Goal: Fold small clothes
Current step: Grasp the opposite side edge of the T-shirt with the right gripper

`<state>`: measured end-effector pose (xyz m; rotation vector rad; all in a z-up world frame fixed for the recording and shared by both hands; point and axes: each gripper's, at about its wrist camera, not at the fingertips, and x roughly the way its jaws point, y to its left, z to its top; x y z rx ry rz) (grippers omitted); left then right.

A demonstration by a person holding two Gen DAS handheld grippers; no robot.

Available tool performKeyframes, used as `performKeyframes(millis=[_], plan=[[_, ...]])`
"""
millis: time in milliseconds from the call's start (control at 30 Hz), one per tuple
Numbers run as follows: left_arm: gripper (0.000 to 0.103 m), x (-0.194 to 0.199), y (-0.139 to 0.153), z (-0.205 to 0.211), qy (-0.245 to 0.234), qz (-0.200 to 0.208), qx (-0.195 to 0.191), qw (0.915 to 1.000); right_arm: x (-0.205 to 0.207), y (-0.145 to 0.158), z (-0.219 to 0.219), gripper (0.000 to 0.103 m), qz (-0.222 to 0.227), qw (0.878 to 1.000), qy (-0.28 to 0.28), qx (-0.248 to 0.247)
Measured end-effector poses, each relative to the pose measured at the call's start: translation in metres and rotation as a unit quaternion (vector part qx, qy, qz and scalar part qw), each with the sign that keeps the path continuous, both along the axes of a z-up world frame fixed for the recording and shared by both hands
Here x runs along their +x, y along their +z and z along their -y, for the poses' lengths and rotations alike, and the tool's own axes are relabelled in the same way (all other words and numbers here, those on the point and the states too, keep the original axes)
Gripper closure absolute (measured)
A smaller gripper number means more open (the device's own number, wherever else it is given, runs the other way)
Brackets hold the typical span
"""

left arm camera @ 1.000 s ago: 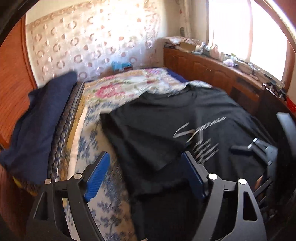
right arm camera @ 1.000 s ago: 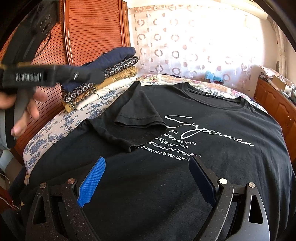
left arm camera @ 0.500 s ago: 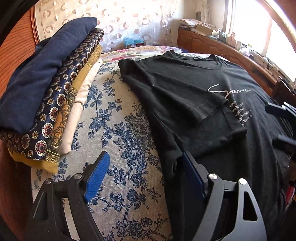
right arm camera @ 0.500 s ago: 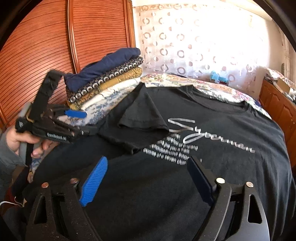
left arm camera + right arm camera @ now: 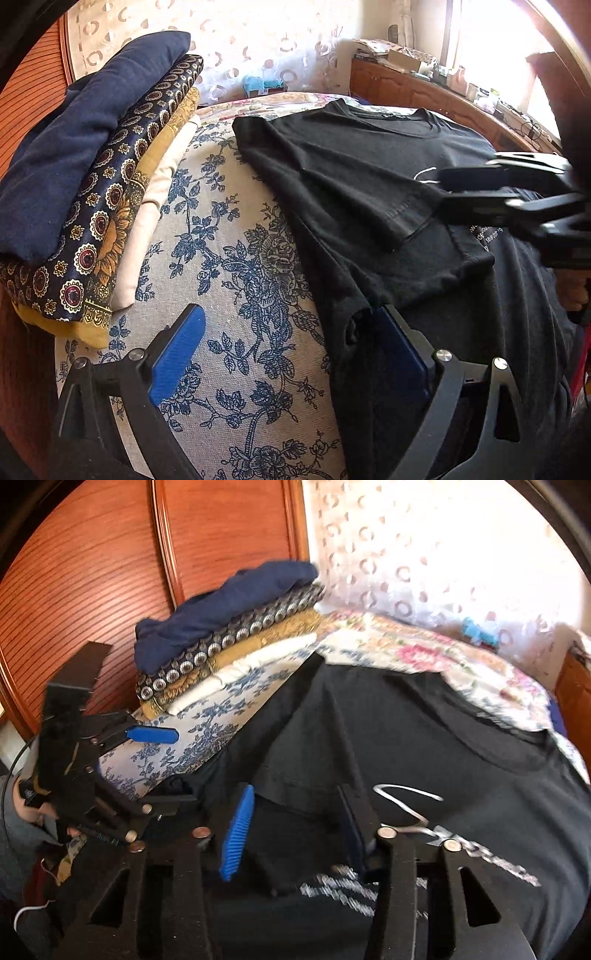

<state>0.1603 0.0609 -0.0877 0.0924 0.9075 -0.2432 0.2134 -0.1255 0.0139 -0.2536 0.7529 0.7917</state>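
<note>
The black shirt [image 5: 369,192] is lying under both claws: left claw [image 5: 291,354] opening over its edge, right claw [image 5: 295,830] closing above its folded sleeve [image 5: 306,771]; the print is blurring unreadably.

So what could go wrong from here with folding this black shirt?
The right gripper is closing over the folded-in sleeve; it may pinch several layers and drag the black t-shirt askew. The left gripper, jaws opening, straddles the shirt's side edge and could snag the floral sheet too.

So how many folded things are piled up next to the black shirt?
4, stacked in one pile: navy blue cloth on top, dark patterned cloth under it, mustard yellow cloth next, cream cloth at the bottom. More could hide underneath.
</note>
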Motion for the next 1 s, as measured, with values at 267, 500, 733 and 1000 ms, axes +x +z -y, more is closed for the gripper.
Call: performKeyframes(millis=[267, 500, 733, 1000], plan=[[0.009, 0.000, 0.000, 0.000, 0.000, 0.000, 0.000, 1.0000, 0.023, -0.019, -0.042, 0.066, -0.027, 0.999, 0.033, -0.025], [0.009, 0.000, 0.000, 0.000, 0.001, 0.000, 0.000, 1.0000, 0.036, -0.026, -0.051, 0.099, -0.008, 0.998, 0.027, -0.048], [0.009, 0.000, 0.000, 0.000, 0.001, 0.000, 0.000, 1.0000, 0.062, -0.001, -0.014, 0.099, 0.022, 0.998, -0.056, -0.017], [0.009, 0.000, 0.000, 0.000, 0.001, 0.000, 0.000, 1.0000, 0.103, -0.006, -0.002, 0.099, 0.010, 0.992, -0.124, -0.030]])
